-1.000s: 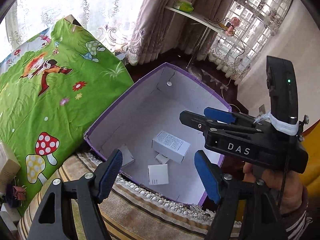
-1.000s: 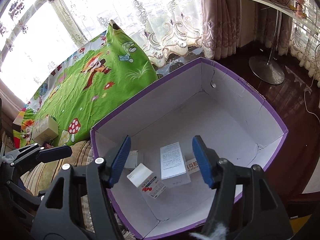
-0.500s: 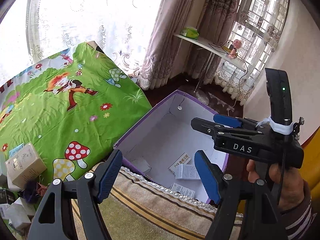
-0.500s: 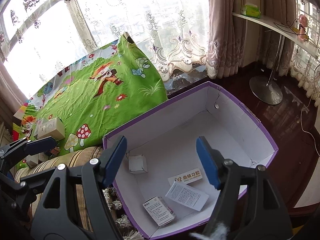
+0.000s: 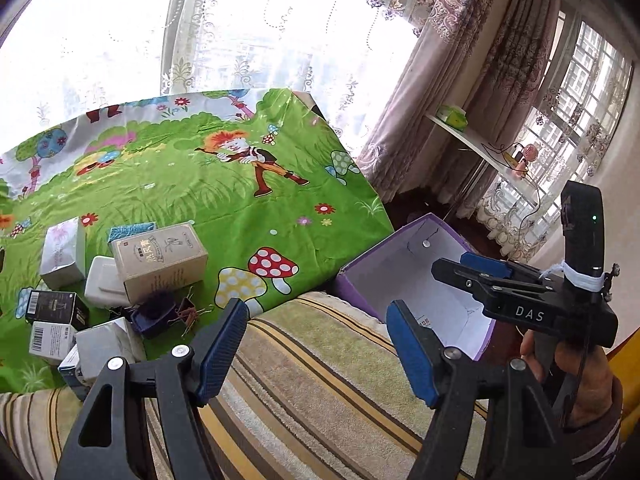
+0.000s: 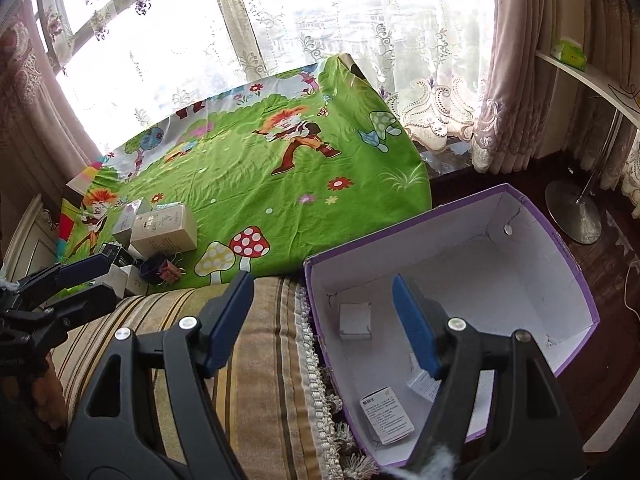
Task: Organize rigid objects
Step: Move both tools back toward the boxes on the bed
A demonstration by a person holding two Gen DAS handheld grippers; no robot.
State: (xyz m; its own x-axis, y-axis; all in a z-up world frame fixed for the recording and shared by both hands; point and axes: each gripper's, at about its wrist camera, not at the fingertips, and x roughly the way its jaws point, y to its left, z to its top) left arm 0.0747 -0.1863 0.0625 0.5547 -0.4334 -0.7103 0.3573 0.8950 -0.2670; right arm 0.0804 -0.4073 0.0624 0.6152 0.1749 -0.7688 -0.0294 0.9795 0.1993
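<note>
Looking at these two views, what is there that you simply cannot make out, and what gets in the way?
- Right wrist view: part of the purple cardboard box floor and a white leaflet sit behind the right tool's blue finger.
- Left wrist view: most of the box's inside is hidden by its near wall and both tools.
- Left wrist view: the pile of small cartons overlaps; lower ones are covered, print too small.

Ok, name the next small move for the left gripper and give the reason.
Probably carry the left gripper on toward the pile of boxes on the green cloth and line up on one. Both grippers are open with nothing between the fingers, a few boxes already lie in the purple box, and the pile is still unsorted.
</note>
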